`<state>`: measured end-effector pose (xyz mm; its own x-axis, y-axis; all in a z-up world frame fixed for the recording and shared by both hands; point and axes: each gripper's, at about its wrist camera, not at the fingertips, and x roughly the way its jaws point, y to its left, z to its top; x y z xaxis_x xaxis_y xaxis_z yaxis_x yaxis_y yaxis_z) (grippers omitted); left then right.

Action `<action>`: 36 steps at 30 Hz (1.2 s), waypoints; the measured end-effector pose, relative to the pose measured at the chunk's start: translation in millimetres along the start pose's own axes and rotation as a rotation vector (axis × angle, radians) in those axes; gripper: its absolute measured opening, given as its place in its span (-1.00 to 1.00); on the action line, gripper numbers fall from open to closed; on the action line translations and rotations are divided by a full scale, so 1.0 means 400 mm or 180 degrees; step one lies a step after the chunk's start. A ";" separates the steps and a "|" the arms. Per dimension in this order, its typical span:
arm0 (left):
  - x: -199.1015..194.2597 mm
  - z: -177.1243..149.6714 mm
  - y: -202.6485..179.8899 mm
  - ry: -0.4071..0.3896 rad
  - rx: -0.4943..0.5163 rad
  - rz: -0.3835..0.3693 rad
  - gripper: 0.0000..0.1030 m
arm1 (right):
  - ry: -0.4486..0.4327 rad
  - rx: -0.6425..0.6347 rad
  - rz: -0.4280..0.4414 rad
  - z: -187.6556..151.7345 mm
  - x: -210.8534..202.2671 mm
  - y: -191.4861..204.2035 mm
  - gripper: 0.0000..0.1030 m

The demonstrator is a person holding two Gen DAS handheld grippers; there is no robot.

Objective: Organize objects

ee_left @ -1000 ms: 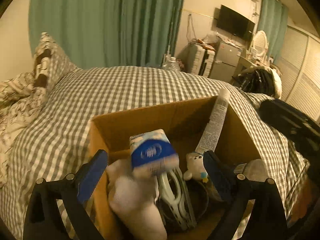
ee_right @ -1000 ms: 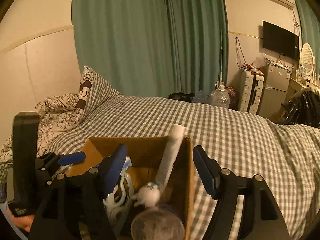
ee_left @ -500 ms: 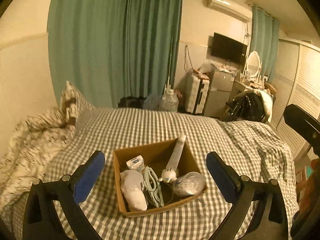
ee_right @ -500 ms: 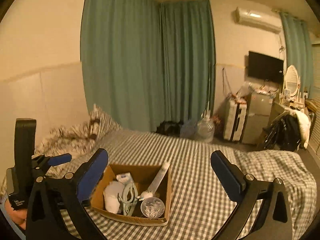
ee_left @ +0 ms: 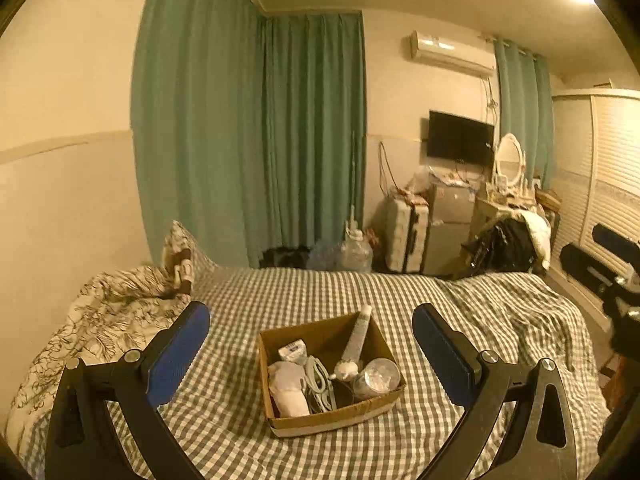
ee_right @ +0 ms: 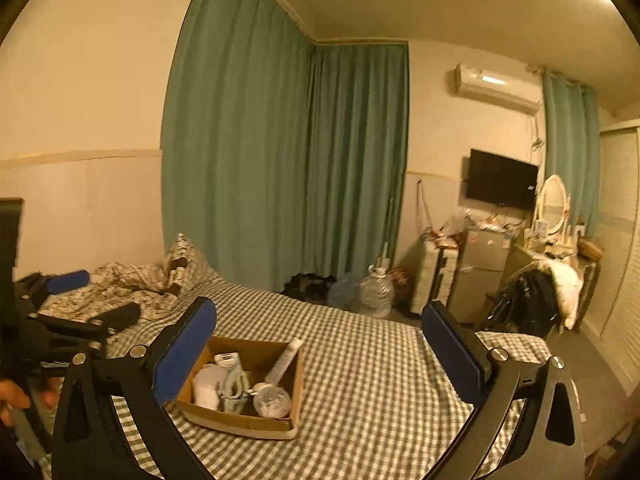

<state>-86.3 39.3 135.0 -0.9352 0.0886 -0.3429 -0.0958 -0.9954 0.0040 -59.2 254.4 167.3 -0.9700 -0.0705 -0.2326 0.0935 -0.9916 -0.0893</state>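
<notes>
A cardboard box (ee_left: 386, 406) stands on the checked bed (ee_left: 480, 304). It holds a white tube (ee_left: 357, 334) leaning on its far wall, a small blue-and-white carton (ee_left: 293, 350), a white soft item (ee_left: 287, 387), pale green clips (ee_left: 319, 376), a small white figure (ee_left: 346, 369) and a clear round container (ee_left: 378, 374). My left gripper (ee_left: 311, 354) is open and empty, well above and back from the box. My right gripper (ee_right: 320, 350) is open and empty, high above the box (ee_right: 236, 420), which lies at lower left.
A pillow (ee_left: 180, 256) and a floral duvet (ee_left: 100, 312) lie at the bed's left. Green curtains (ee_left: 256, 140) hang behind. A water jug (ee_left: 356, 252), suitcase (ee_left: 406, 236), small fridge (ee_left: 448, 224), a TV (ee_left: 460, 138) and a chair with dark clothes (ee_left: 504, 244) stand beyond the bed.
Both grippers have pulled up and far back from the box, which now looks small. The carton that was in front of the left gripper now lies in the box.
</notes>
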 end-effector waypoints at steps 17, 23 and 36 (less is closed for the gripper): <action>0.104 -0.366 -0.031 0.0446 0.0064 0.0336 1.00 | 0.0599 -0.0065 -0.0021 -0.377 0.171 0.066 0.99; 0.093 -0.368 -0.029 0.0444 0.0064 0.0299 1.00 | 0.0659 -0.0006 -0.0015 -0.384 0.166 0.056 0.99; 0.090 -0.364 -0.026 0.0483 0.0021 0.0216 1.00 | 0.0598 0.0077 0.0031 -0.375 0.154 0.052 0.99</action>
<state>-69.5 47.6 -14.0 -0.8774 0.0142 -0.4795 -0.0369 -0.9986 0.0378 -83.2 245.5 5.8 -0.9099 -0.0610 -0.4104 0.0952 -0.9934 -0.0633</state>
